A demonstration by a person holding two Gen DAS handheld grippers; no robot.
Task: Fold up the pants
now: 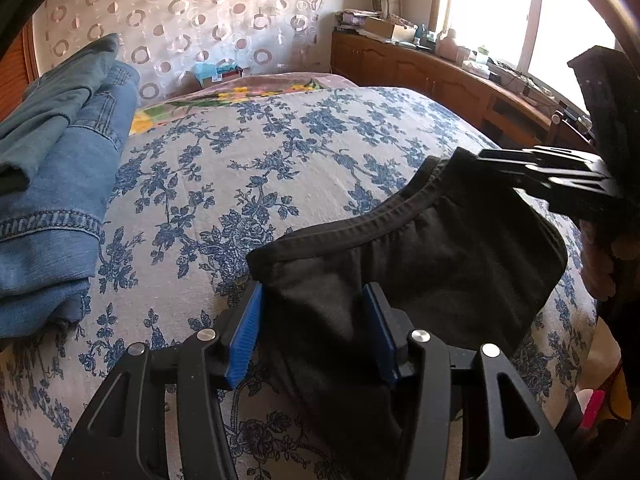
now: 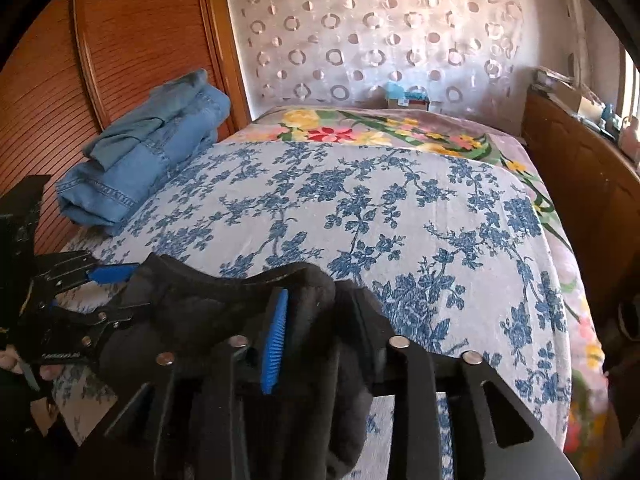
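Both grippers clenched the black pants (image 1: 432,248) above the floral bedspread (image 1: 248,168) — left gripper (image 1: 316,328) and right gripper (image 2: 316,344) at the waistband; folded jeans (image 2: 152,160) lay well apart on the bedspread's far side.

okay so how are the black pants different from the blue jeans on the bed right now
The black pants are plain dark fabric; the blue jeans are light denim with visible stitching. The black pants hang unfolded between the left gripper and the right gripper, both clamped on the waistband; the blue jeans lie folded in a stack, untouched. The pants are at the near edge of the bed, the jeans at its far left side.
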